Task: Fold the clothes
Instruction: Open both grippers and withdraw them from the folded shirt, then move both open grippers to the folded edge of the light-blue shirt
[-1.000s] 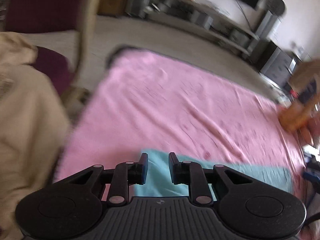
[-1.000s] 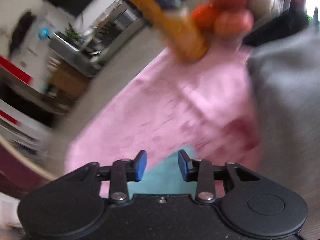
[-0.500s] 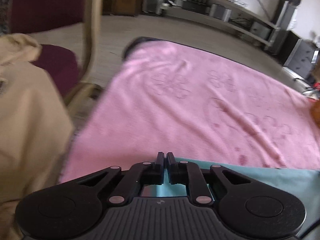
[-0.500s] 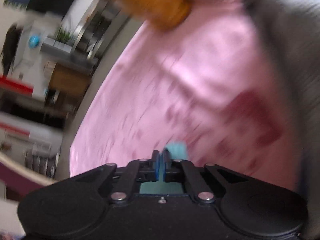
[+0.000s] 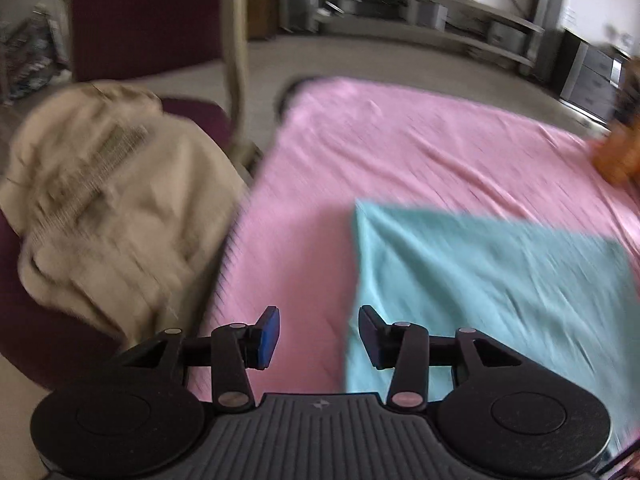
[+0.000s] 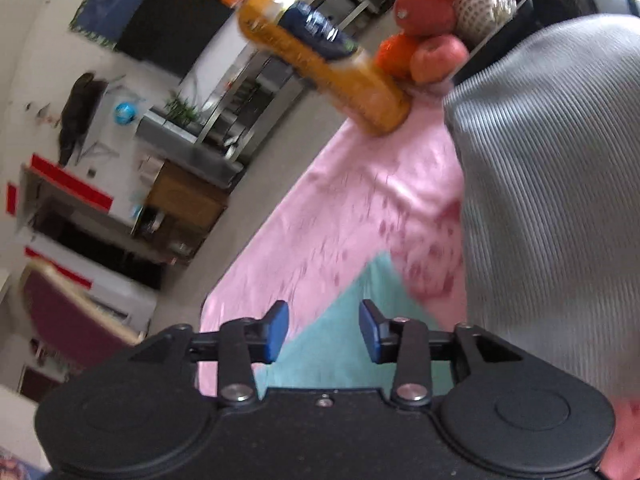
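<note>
At lower right of the left view, teal cloth [image 5: 492,280] lies flat on pink sheet [image 5: 400,148] — left gripper [image 5: 319,332] and right gripper [image 6: 323,330] both gape empty; bottle [image 6: 320,56] label blurred, unreadable.

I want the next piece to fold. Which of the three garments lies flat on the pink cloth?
The teal garment, spread flat; the beige garment is heaped on the chair, the grey ribbed garment bunched.
</note>
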`<action>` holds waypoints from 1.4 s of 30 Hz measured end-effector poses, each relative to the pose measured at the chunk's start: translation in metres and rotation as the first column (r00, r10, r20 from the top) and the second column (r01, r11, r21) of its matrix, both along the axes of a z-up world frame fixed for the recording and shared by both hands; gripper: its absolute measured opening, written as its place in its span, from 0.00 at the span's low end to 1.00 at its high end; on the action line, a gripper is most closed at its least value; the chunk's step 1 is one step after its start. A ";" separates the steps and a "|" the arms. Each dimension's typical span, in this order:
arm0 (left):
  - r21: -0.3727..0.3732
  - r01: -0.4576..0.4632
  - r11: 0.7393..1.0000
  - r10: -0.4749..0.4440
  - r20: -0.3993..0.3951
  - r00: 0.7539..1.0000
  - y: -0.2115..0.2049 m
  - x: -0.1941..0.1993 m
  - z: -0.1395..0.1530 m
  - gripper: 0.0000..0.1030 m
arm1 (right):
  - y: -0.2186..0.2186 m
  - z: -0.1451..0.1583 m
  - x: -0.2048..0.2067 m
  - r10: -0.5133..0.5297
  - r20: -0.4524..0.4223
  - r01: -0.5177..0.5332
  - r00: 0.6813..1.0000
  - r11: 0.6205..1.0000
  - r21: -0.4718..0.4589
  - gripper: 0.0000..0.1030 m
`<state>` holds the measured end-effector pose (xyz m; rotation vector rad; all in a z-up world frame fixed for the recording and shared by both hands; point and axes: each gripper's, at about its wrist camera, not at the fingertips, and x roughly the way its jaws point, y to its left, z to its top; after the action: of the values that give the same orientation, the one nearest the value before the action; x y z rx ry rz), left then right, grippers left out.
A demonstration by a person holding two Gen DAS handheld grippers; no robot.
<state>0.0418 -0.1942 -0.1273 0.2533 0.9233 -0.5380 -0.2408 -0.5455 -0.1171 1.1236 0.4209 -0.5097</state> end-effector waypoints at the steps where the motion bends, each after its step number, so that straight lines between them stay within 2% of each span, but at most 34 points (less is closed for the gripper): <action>1: 0.001 0.025 1.000 -0.025 -0.005 1.000 -0.003 -0.005 -0.004 0.42 | 0.004 -0.004 0.000 0.015 -0.011 -0.014 1.000 1.000 0.014 0.42; 4: 0.008 0.092 0.996 -0.092 0.018 0.996 -0.020 -0.018 -0.009 0.42 | 0.012 -0.017 0.005 0.047 -0.048 -0.044 0.998 0.997 0.065 0.42; 7: -0.006 0.129 0.992 -0.129 0.026 0.991 -0.038 -0.020 -0.013 0.42 | 0.021 -0.027 0.026 0.080 -0.096 -0.075 0.992 0.996 0.055 0.37; 9: -0.014 0.147 0.989 -0.146 0.024 0.989 -0.049 -0.020 -0.017 0.42 | 0.027 -0.031 0.044 0.133 -0.102 -0.130 0.986 0.991 0.035 0.18; 13: -0.019 0.175 0.984 -0.175 0.023 0.984 -0.070 -0.021 -0.027 0.44 | 0.040 -0.038 0.071 0.226 -0.120 -0.225 0.967 0.974 0.023 0.18; 16: 0.051 0.149 0.988 -0.152 0.065 0.986 -0.073 -0.022 -0.034 0.46 | 0.044 -0.044 0.081 0.246 -0.159 -0.245 0.956 0.969 0.026 0.18; 20: 0.023 0.141 0.990 -0.143 0.090 0.986 -0.072 -0.021 -0.028 0.46 | 0.048 -0.044 0.086 0.255 -0.162 -0.259 0.953 0.966 -0.002 0.19; 22: 0.015 0.129 0.992 -0.130 0.078 0.989 -0.075 -0.019 -0.026 0.46 | 0.050 -0.044 0.093 0.251 -0.164 -0.262 0.954 0.964 -0.048 0.20; 26: 0.010 0.133 0.991 -0.133 -0.023 0.991 -0.081 -0.012 -0.030 0.44 | 0.058 -0.046 0.107 0.264 -0.202 -0.292 0.943 0.949 -0.120 0.23; 29: 0.002 0.129 0.992 -0.129 -0.060 0.990 -0.081 -0.010 -0.033 0.40 | 0.062 -0.044 0.115 0.277 -0.238 -0.314 0.931 0.940 -0.137 0.34; 32: 0.013 0.124 0.992 -0.123 -0.048 0.991 -0.081 -0.012 -0.032 0.40 | 0.065 -0.042 0.122 0.264 -0.329 -0.332 0.907 0.928 -0.170 0.37; 34: 0.025 0.123 0.992 -0.122 -0.029 0.992 -0.082 -0.015 -0.031 0.41 | 0.067 -0.039 0.123 0.248 -0.354 -0.333 0.902 0.921 -0.202 0.43; 35: 0.029 0.124 0.992 -0.124 -0.024 0.992 -0.083 -0.016 -0.030 0.42 | 0.068 -0.038 0.123 0.238 -0.361 -0.329 0.902 0.919 -0.217 0.52; 37: 0.022 0.136 0.990 -0.136 -0.017 0.991 -0.084 -0.018 -0.029 0.42 | 0.071 -0.036 0.124 0.236 -0.358 -0.334 0.903 0.912 -0.240 0.58; 39: 0.009 0.161 0.987 -0.161 -0.012 0.987 -0.087 -0.022 -0.028 0.42 | 0.073 -0.037 0.124 0.272 -0.318 -0.353 0.908 0.906 -0.233 0.55; 40: 0.002 0.178 0.984 -0.178 -0.010 0.984 -0.088 -0.024 -0.029 0.42 | 0.071 -0.039 0.124 0.295 -0.281 -0.355 0.913 0.915 -0.194 0.49; 41: 0.001 0.194 0.981 -0.194 -0.009 0.981 -0.091 -0.025 -0.030 0.42 | 0.068 -0.044 0.125 0.310 -0.246 -0.351 0.918 0.925 -0.146 0.32; 42: 0.002 0.208 0.978 -0.208 -0.011 0.978 -0.093 -0.026 -0.033 0.41 | 0.065 -0.050 0.127 0.326 -0.222 -0.353 0.919 0.931 -0.095 0.25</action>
<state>0.0154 -0.2874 -0.1603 0.3530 0.9132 -0.7312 -0.1140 -0.4803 -0.1673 0.8474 0.7357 -0.3390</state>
